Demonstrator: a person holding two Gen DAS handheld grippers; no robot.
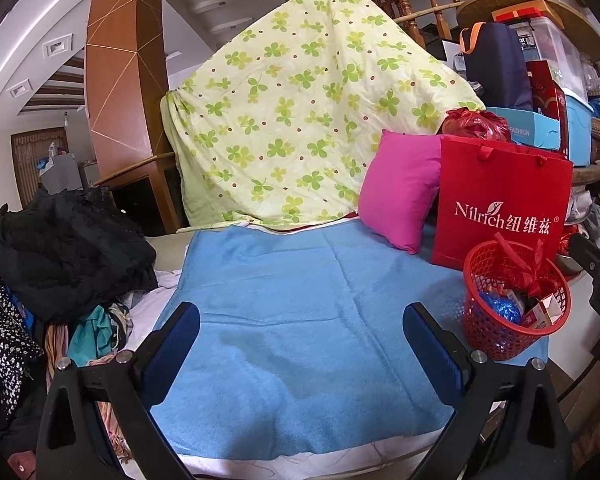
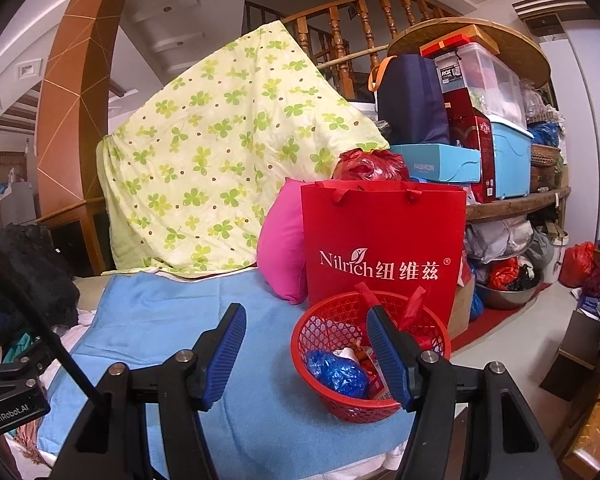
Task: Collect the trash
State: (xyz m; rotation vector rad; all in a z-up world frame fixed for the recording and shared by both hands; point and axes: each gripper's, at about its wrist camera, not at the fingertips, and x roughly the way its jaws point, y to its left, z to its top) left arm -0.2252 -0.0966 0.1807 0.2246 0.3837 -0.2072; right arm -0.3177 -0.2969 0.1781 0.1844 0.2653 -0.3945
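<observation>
Cluttered room, blue towel point(image 1: 300, 300) spread over the bed; red mesh basket point(image 2: 370, 354) sits at its near right corner, in front of the red paper bag point(image 2: 384, 248). Trash inside looks light and crinkly; the blue wad point(image 2: 336, 372) should squash easily, so pinch its middle. Left gripper point(image 1: 300, 344) wide open, empty; right gripper point(image 2: 306, 354) half open, holding nothing.

Red mesh basket point(image 2: 370, 364), blue towel point(image 1: 300, 320), pink cushion point(image 1: 400, 188), clover-print green quilt point(image 1: 300, 108), perhaps blue wrapper point(image 2: 336, 372) inside
</observation>
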